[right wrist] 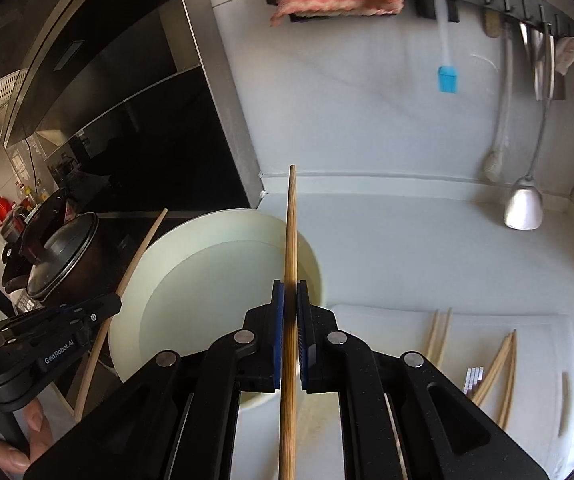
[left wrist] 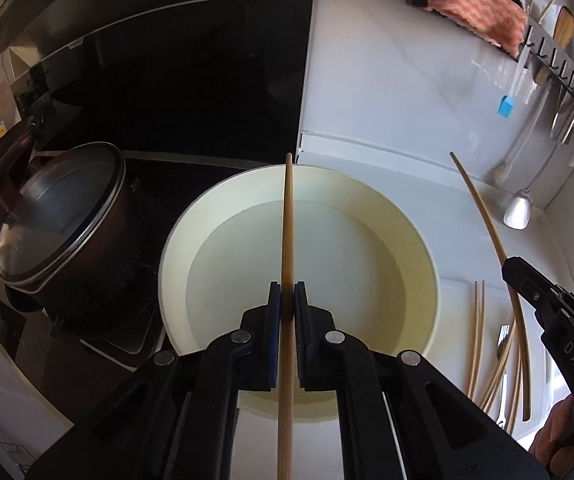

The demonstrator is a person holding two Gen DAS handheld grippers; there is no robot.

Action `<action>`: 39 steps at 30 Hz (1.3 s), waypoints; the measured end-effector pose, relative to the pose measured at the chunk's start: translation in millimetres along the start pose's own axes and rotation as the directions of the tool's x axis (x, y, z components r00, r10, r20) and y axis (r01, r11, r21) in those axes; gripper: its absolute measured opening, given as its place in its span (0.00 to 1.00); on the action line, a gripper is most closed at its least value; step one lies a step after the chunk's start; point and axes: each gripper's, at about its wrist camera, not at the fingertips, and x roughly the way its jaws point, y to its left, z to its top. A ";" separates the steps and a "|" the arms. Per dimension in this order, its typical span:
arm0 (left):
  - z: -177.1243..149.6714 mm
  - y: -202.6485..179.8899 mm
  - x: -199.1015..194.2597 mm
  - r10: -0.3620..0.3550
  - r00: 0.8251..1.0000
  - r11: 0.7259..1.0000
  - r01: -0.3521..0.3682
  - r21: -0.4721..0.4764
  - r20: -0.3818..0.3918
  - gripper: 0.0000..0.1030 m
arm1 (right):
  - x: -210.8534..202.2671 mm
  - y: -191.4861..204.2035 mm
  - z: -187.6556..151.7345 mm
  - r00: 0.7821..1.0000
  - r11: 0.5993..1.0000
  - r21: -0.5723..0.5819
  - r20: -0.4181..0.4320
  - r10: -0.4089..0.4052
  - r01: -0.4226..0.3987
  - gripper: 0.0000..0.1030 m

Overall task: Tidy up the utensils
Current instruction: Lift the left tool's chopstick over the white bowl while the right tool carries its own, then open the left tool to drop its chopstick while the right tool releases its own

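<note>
1. Left wrist view: left gripper (left wrist: 287, 292) clamped tight on a bamboo chopstick (left wrist: 288, 216), stick running straight out between the blue pads over a cream bowl (left wrist: 215, 200).
2. Bowl seated at the worktop's (left wrist: 427, 184) left edge, against the dark hob; lidded brown pot (left wrist: 67, 220) just beside it on the hob.
3. Toward the worktop's right edge — loose chopsticks (left wrist: 477, 328) and forks (left wrist: 503, 342) on a white board, partly behind the right gripper (left wrist: 527, 276), which carries a second chopstick (left wrist: 483, 212).
4. On the back wall: hook rail (left wrist: 559, 64) with a pink cloth (left wrist: 475, 4), blue brush (left wrist: 507, 106) and metal ladle (left wrist: 521, 208).
5. Right wrist view: right gripper (right wrist: 291, 292) likewise closed on its chopstick (right wrist: 291, 220), tip over the bowl's (right wrist: 207, 224) far rim.
6. Left gripper (right wrist: 87, 312) at the left, its chopstick (right wrist: 139, 252) slanting across between pot (right wrist: 59, 256) and bowl.
7. White board (right wrist: 535, 320) near the worktop's front right corner — chopsticks (right wrist: 439, 332) and forks (right wrist: 473, 380) lying on it, well apart from both held sticks.
</note>
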 end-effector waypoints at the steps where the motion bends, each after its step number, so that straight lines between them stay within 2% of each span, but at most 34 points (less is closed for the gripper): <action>1: 2.2 6.0 6.3 -0.001 1.000 1.000 0.001 0.005 -0.007 0.07 | 11.7 6.5 3.2 1.000 1.000 0.001 -0.014 0.002 -0.002 0.06; 8: 17.5 38.3 56.4 -0.036 0.995 0.999 0.039 0.033 -0.094 0.07 | 79.8 41.8 6.5 0.992 0.999 0.034 -0.124 0.012 -0.008 0.06; 19: 25.5 41.9 112.0 -0.099 0.976 0.990 0.115 0.077 -0.194 0.07 | 152.9 58.0 -0.9 0.962 0.996 0.080 -0.274 -0.006 0.028 0.06; 35: 24.2 42.3 151.6 -0.104 0.950 0.985 0.140 0.104 -0.293 0.08 | 194.5 48.5 -8.8 0.909 0.990 0.109 -0.415 -0.034 0.087 0.06; 39: 23.1 40.4 155.6 -0.101 0.946 0.983 0.141 0.113 -0.308 0.08 | 195.7 49.1 -11.2 0.905 0.990 0.107 -0.424 -0.036 0.090 0.06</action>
